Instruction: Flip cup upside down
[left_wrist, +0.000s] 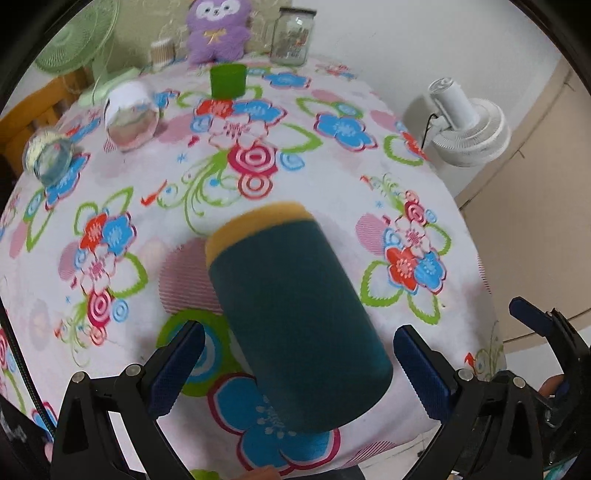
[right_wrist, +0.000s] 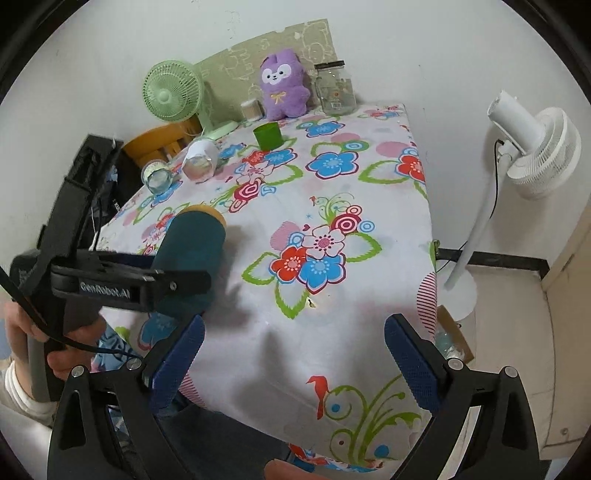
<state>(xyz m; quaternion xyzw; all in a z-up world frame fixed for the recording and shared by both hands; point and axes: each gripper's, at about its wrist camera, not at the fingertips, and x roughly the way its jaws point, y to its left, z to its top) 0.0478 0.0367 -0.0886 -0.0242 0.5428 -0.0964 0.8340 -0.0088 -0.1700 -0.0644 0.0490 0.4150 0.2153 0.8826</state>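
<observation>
A dark teal cup (left_wrist: 295, 317) with a yellow end lies tilted between the fingers of my left gripper (left_wrist: 299, 373), yellow end pointing away from me. The jaws stand wide and their pads do not touch the cup. The picture is blurred around it. In the right wrist view the same cup (right_wrist: 192, 254) shows at the left, beside the left gripper (right_wrist: 140, 284) held by a hand. My right gripper (right_wrist: 293, 363) is open and empty above the near edge of the flowered table (right_wrist: 332, 184).
A green cup (left_wrist: 228, 80) stands at the back. A white cup (left_wrist: 130, 112) and a clear glass (left_wrist: 50, 157) lie on their sides at the left. A purple plush toy (left_wrist: 216, 29), a glass jar (left_wrist: 291, 37), a green fan (right_wrist: 173, 92) and a white fan (right_wrist: 532, 147) surround the table.
</observation>
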